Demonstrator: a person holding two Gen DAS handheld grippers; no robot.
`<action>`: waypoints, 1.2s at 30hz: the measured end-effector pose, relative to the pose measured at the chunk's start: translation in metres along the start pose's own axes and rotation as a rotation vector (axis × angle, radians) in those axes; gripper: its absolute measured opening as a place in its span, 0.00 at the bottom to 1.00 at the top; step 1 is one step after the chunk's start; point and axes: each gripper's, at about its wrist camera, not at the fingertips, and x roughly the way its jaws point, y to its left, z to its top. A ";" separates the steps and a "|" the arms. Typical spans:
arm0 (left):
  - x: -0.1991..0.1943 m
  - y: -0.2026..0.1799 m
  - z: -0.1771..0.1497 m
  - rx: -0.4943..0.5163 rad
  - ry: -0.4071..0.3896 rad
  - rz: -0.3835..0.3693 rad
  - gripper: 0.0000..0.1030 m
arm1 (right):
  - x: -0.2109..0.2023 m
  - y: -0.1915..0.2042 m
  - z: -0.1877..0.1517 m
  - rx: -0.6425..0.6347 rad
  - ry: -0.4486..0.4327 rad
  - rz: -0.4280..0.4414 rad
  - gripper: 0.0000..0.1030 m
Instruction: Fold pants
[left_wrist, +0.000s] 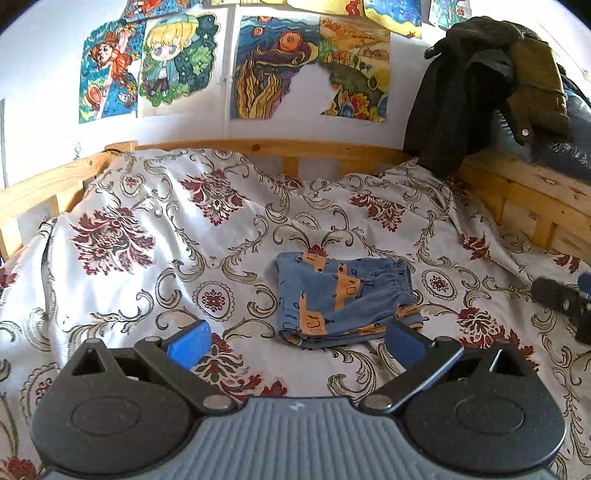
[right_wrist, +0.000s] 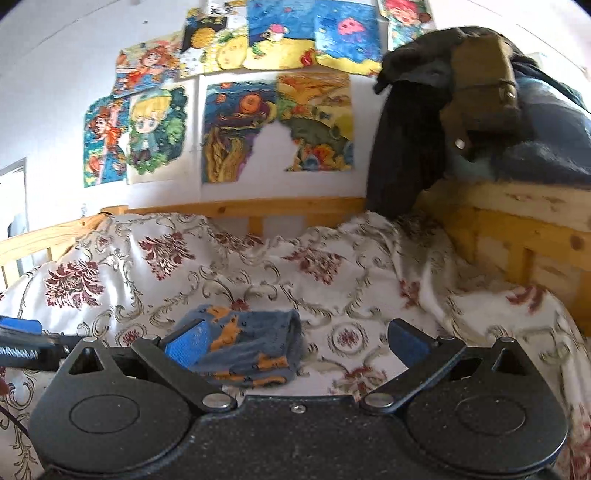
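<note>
The soft blue pants (left_wrist: 345, 301) are lying folded into a squarish bundle on the bed's glossy floral bedspread (left_wrist: 147, 221); both the left gripper (left_wrist: 295, 341) and right gripper (right_wrist: 295, 341) are hanging released, empty.

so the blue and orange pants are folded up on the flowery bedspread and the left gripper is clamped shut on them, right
Not quite. The pants are folded on the bedspread, but the left gripper is not clamped on them: the left wrist view shows its jaws spread wide and empty, just short of the pants. The right gripper is open too.
</note>
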 end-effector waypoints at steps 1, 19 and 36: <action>-0.003 0.000 -0.001 0.007 -0.002 0.000 1.00 | -0.003 0.001 -0.003 0.005 0.006 0.002 0.99; 0.011 0.000 -0.035 0.065 0.076 0.014 1.00 | -0.001 0.006 -0.033 0.041 0.107 0.012 0.99; 0.018 0.008 -0.038 0.028 0.066 0.048 1.00 | 0.014 0.010 -0.041 0.042 0.131 0.033 0.99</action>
